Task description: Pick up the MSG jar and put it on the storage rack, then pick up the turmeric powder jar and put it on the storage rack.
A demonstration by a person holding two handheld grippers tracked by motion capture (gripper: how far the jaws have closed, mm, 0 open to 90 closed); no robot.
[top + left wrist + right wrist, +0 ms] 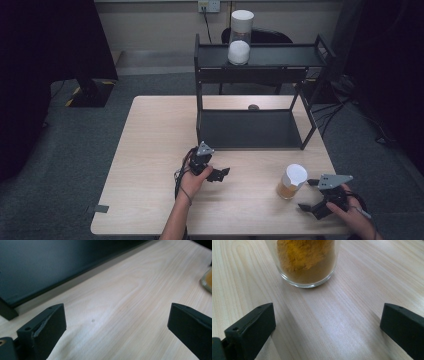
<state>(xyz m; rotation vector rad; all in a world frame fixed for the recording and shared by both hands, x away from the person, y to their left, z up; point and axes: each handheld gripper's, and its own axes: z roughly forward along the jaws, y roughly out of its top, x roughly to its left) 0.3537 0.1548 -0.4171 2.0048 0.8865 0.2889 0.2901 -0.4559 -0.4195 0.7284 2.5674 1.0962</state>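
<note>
My right gripper (pixel 314 195), jaws wide and empty, faces the glass jar of orange powder (pixel 291 182) standing upright on the table (pixel 150 150), just ahead. My left gripper (pixel 218 173), likewise wide, rests before the black shelf (pixel 250 129).

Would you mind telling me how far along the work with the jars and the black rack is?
Done, it seems: a white-filled jar stands on the rack's top shelf. In hand: the right gripper, jaws open, faces the jar of orange powder on the table without touching it. The left gripper is open and empty. Left: probably gripping and shelving that jar.
</note>
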